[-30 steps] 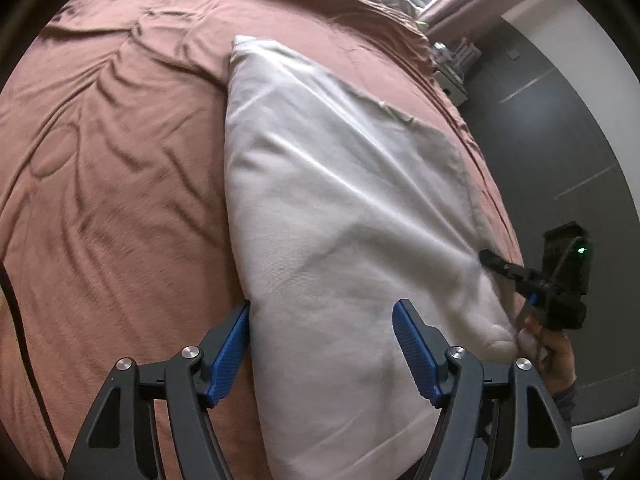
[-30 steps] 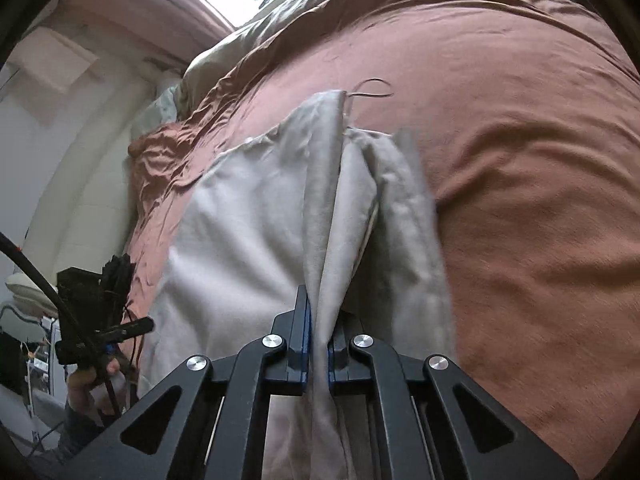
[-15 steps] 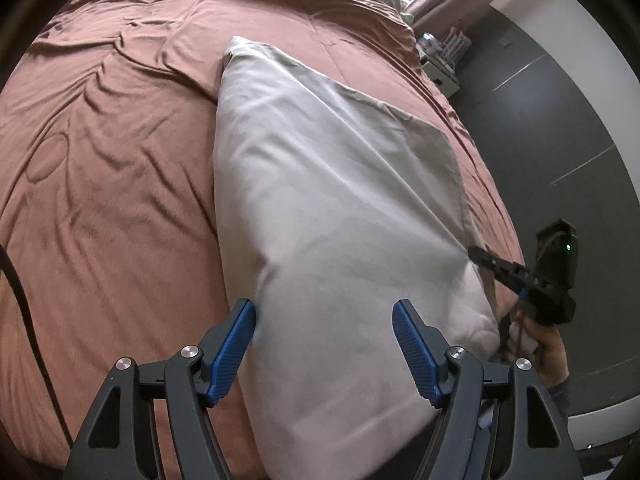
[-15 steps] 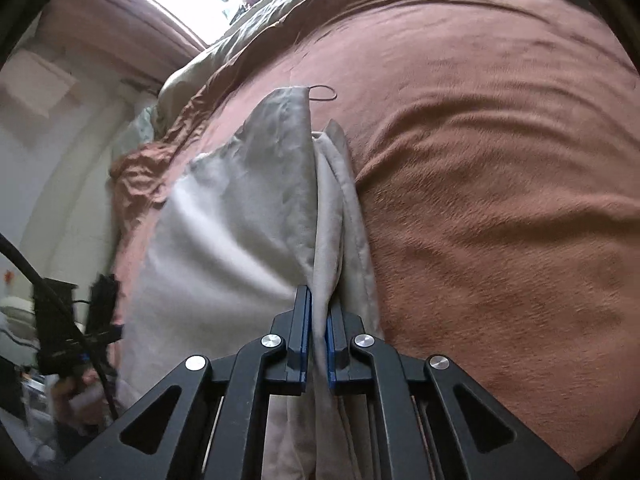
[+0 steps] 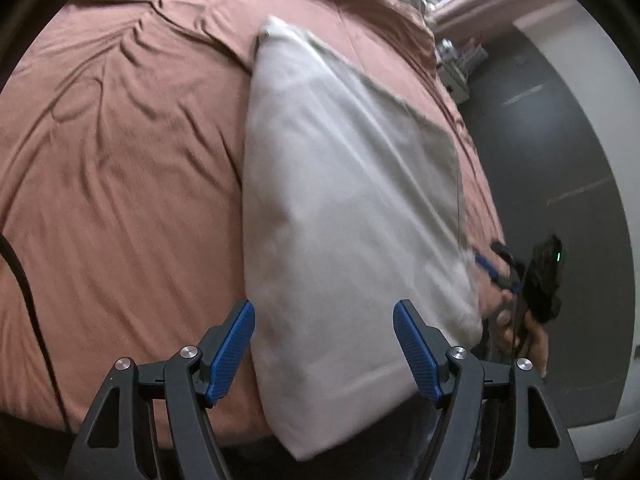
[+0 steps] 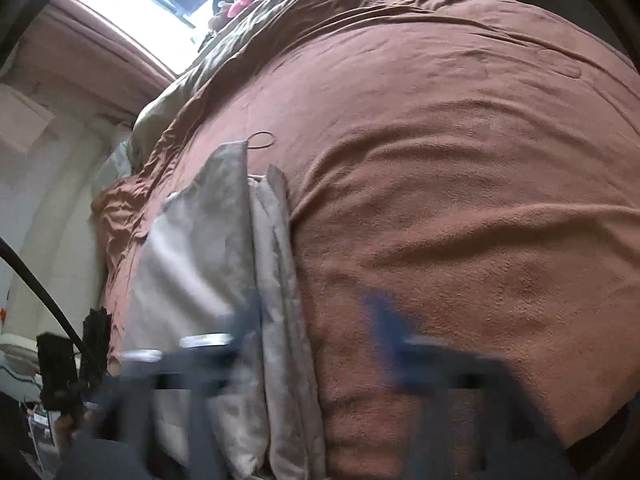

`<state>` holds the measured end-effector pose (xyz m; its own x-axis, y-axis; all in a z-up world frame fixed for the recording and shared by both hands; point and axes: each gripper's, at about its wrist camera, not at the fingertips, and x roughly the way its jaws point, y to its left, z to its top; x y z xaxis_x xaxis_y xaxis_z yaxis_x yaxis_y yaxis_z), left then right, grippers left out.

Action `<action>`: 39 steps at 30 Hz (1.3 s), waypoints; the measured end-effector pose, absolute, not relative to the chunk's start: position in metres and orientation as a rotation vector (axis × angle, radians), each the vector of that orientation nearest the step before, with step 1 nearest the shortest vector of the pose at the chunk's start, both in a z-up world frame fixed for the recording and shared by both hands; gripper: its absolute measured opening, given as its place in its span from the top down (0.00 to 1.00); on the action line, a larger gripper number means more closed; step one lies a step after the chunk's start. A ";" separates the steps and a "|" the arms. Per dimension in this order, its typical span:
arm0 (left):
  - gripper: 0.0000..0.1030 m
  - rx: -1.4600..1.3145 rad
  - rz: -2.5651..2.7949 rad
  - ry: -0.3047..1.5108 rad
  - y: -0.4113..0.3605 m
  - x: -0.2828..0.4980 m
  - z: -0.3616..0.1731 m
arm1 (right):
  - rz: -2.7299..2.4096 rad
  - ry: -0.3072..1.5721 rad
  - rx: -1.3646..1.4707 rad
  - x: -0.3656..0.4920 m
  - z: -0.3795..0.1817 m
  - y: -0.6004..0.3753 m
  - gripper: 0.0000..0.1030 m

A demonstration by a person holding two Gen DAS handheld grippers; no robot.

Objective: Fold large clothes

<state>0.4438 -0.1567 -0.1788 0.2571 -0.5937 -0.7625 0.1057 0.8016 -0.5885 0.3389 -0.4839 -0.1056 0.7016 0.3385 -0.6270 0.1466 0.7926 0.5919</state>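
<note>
A pale grey garment [image 5: 348, 208] lies folded lengthwise on the brown bedspread [image 5: 120, 180]. My left gripper [image 5: 322, 312] hovers over its near end, open, and the blue pads [image 5: 232, 344] straddle the cloth without pressing it. At the garment's right edge the right gripper [image 5: 496, 268] shows, held by a hand. In the right wrist view my right gripper [image 6: 316, 312] is blurred, its jaws opening. The stacked folded edge of the garment [image 6: 276, 280] lies just inside the left finger, loose on the bed. The left gripper [image 6: 60, 364] appears at the far left.
An olive blanket [image 6: 240, 40] and pillows are bunched at the head of the bed. A thin cord loop [image 6: 262, 140] lies beyond the garment's far end. A dark wall [image 5: 560, 160] and a small shelf [image 5: 460, 68] flank the bed. A black cable [image 5: 24, 288] crosses the left side.
The right gripper's jaws, shut on the garment's folded edge before, now stand apart and the edge has dropped onto the bed. Both views have shifted slightly sideways.
</note>
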 end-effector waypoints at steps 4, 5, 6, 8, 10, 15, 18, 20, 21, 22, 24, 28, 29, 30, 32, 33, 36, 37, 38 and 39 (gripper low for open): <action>0.29 -0.489 -0.476 1.194 -0.147 0.465 -0.180 | 0.183 0.809 0.701 0.352 -0.110 -0.483 0.09; 0.29 -0.493 -0.474 1.189 -0.145 0.471 -0.182 | 0.227 0.806 0.711 0.357 -0.110 -0.480 0.09; 0.29 -0.498 -0.473 1.189 -0.144 0.476 -0.184 | 0.253 0.807 0.716 0.363 -0.113 -0.478 0.09; 0.29 -0.502 -0.474 1.189 -0.143 0.483 -0.187 | 0.305 0.831 0.705 0.376 -0.114 -0.470 0.09; 0.29 -0.505 -0.473 1.187 -0.141 0.491 -0.189 | 0.316 0.858 0.679 0.393 -0.117 -0.466 0.09; 0.29 -0.503 -0.486 1.185 -0.138 0.513 -0.194 | 0.301 0.877 0.639 0.433 -0.117 -0.463 0.09; 0.29 -0.508 -0.499 1.193 -0.141 0.529 -0.199 | 0.317 0.899 0.637 0.457 -0.119 -0.465 0.09; 0.29 -0.507 -0.500 1.196 -0.143 0.541 -0.203 | 0.337 0.923 0.650 0.472 -0.125 -0.464 0.09; 0.29 -0.509 -0.495 1.195 -0.142 0.545 -0.205 | 0.350 0.921 0.656 0.474 -0.126 -0.465 0.09; 0.29 -0.513 -0.490 1.194 -0.141 0.550 -0.206 | 0.365 0.914 0.664 0.478 -0.125 -0.466 0.09; 0.29 -0.523 -0.481 1.190 -0.138 0.560 -0.210 | 0.427 0.907 0.713 0.488 -0.127 -0.467 0.19; 0.29 -0.533 -0.486 1.184 -0.137 0.573 -0.215 | 0.466 0.948 0.746 0.511 -0.140 -0.464 0.29; 0.29 -0.532 -0.490 1.183 -0.138 0.575 -0.216 | 0.479 0.947 0.748 0.517 -0.140 -0.463 0.29; 0.29 -0.528 -0.493 1.182 -0.139 0.577 -0.217 | 0.487 0.948 0.753 0.524 -0.141 -0.465 0.29; 0.29 -0.517 -0.501 1.178 -0.141 0.581 -0.218 | 0.507 0.964 0.772 0.535 -0.144 -0.466 0.29; 0.29 -0.519 -0.503 1.177 -0.141 0.584 -0.219 | 0.515 0.970 0.782 0.541 -0.146 -0.466 0.29; 0.30 -0.526 -0.501 1.163 -0.146 0.592 -0.219 | 0.515 0.973 0.800 0.554 -0.149 -0.468 0.29; 0.33 -0.529 -0.498 1.159 -0.147 0.595 -0.220 | 0.512 0.977 0.789 0.557 -0.149 -0.465 0.28; 0.35 -0.531 -0.492 1.159 -0.148 0.597 -0.220 | 0.505 0.980 0.773 0.560 -0.150 -0.460 0.29; 0.36 -0.529 -0.481 1.163 -0.149 0.599 -0.220 | 0.490 0.985 0.755 0.559 -0.149 -0.457 0.41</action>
<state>0.5988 -0.1487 -0.2202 0.3232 -0.6074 -0.7256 0.0823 0.7819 -0.6179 0.5592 -0.4569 -0.1489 0.4794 0.6771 -0.5583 -0.0374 0.6514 0.7579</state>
